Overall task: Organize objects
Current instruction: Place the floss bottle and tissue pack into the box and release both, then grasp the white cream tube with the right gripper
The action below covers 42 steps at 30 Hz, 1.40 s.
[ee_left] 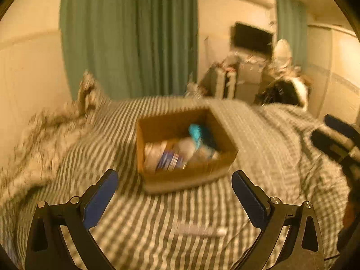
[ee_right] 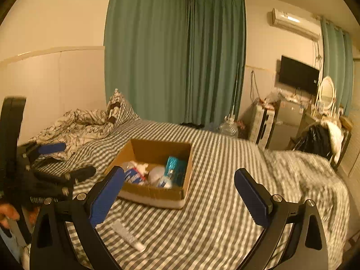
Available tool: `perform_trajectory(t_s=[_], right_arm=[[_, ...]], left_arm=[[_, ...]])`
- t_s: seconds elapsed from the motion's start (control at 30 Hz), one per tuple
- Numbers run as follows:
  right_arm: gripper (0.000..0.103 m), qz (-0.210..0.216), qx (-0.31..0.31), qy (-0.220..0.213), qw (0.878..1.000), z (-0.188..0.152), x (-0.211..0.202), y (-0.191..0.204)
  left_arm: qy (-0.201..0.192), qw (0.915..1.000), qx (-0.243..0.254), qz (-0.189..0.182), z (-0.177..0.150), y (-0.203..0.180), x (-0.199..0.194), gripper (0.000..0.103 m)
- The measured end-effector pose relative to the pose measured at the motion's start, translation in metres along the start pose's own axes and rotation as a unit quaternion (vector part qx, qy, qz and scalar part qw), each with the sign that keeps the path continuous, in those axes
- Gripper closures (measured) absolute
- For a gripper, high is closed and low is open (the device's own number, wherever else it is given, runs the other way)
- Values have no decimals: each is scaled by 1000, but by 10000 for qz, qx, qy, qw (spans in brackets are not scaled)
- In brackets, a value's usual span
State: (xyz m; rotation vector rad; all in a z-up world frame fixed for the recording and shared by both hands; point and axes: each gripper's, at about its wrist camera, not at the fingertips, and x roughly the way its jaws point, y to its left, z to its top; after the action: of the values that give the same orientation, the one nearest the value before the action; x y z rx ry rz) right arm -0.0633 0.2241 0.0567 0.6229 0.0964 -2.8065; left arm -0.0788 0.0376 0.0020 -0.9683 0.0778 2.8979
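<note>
An open cardboard box (ee_left: 184, 177) (ee_right: 153, 194) sits on the striped bed. Inside it lie a teal carton (ee_left: 196, 132) (ee_right: 175, 168), a blue-and-white packet (ee_left: 168, 159) (ee_right: 135, 176) and a clear bottle (ee_right: 165, 181). A white tube (ee_left: 202, 231) (ee_right: 128, 236) lies on the sheet in front of the box, nearer to me. My left gripper (ee_left: 175, 173) is open and empty, held above the sheet just short of the box. My right gripper (ee_right: 180, 171) is open and empty too, to the right of the box front. Each gripper shows at the edge of the other's view: the right one (ee_left: 337, 139), the left one (ee_right: 74, 159).
A crumpled patterned duvet (ee_right: 74, 123) and a pillow (ee_right: 119, 105) lie at the bed's far left. A checked blanket (ee_right: 303, 175) covers the right side. Green curtains (ee_right: 175, 56), a wall TV (ee_right: 298, 75), cluttered furniture (ee_right: 270, 117) and a draped chair (ee_right: 319, 139) stand beyond. A hand (ee_right: 9, 216) shows at lower left.
</note>
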Motion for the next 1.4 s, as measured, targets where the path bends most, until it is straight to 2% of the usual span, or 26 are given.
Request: perform_trajectory(t_s=[0.17, 0.27, 0.33, 0.4, 0.47, 0.67, 0.7, 0.77, 0.8, 0.87, 1.03, 1.2, 1.4], right_arm=[[5, 145, 264, 362, 9989, -46, 34, -3], [5, 266, 250, 811, 9960, -81, 67, 1], [10, 429, 135, 1228, 9914, -104, 96, 5], [24, 481, -88, 1561, 9865, -120, 117, 11], [25, 622, -211, 1777, 9819, -132, 133, 17], [36, 1327, -601, 2289, 9625, -157, 163, 52], [44, 1386, -664, 2377, 9591, -161, 167, 56], [50, 1582, -646, 2509, 9528, -168, 175, 62], [58, 1589, -619, 2555, 9517, -169, 178, 63], [69, 1660, -601, 2597, 9494, -170, 178, 66], [80, 1501, -502, 2492, 9554, -168, 162, 62], [82, 1206, -438, 2274, 9653, -163, 134, 54], [82, 837, -469, 1777, 9794, -134, 86, 43]], left_arm=[[478, 9975, -1, 515, -60, -2, 42, 0], [715, 9952, -29, 668, -85, 3, 67, 0], [829, 9933, -148, 792, -95, 11, 81, 0], [1038, 9903, -374, 840, -101, 24, 94, 0], [1001, 9905, -539, 772, -103, 31, 97, 0], [993, 9911, -317, 832, -105, 24, 100, 0], [998, 9911, -329, 822, -104, 24, 101, 0], [1010, 9910, -353, 799, -105, 27, 103, 0], [1015, 9910, -356, 799, -105, 28, 104, 0], [1024, 9908, -310, 832, -105, 27, 106, 0], [1038, 9904, -214, 888, -107, 25, 107, 0], [993, 9920, -359, 697, -106, 26, 97, 0], [939, 9946, -260, 366, -94, 13, 71, 0]])
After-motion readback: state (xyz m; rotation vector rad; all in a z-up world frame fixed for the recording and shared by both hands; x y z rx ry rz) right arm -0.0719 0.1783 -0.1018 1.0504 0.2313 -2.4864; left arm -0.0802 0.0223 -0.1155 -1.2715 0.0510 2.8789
